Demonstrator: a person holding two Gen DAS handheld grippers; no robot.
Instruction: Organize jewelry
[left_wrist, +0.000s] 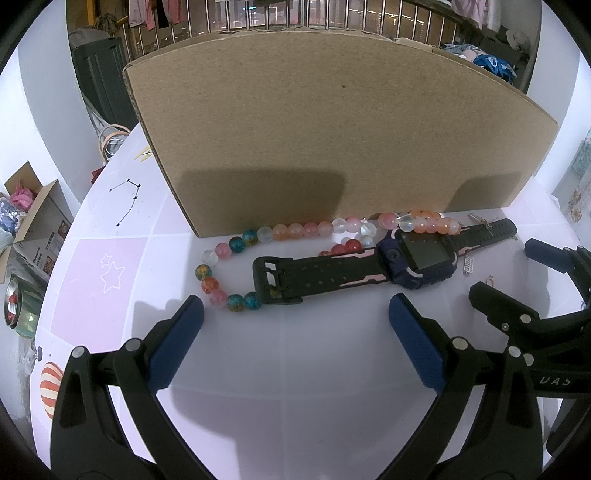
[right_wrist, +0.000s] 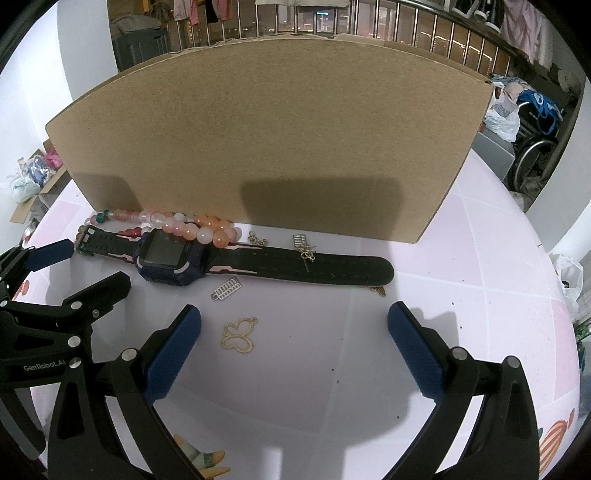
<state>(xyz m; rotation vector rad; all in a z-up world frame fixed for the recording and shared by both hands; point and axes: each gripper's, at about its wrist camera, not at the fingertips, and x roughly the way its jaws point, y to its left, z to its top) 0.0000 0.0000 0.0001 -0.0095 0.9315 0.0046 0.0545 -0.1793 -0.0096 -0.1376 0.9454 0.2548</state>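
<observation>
- The left gripper (left_wrist: 295, 306) is wide open and holds nothing, just in front of the watch (left_wrist: 406, 262).
- The right gripper (right_wrist: 294, 317) is open too and empty.
- The bead necklace (left_wrist: 295, 230) lies between the watch and the cardboard box (left_wrist: 332, 129).
- A gold butterfly charm (right_wrist: 239, 335) lies in front of the watch.

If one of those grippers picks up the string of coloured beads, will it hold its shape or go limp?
Probably limp: the bead strand lies in a loose curve and drapes over the watch. Its round, glossy beads may slip or roll between the pads, and the watch might get tugged along.
</observation>
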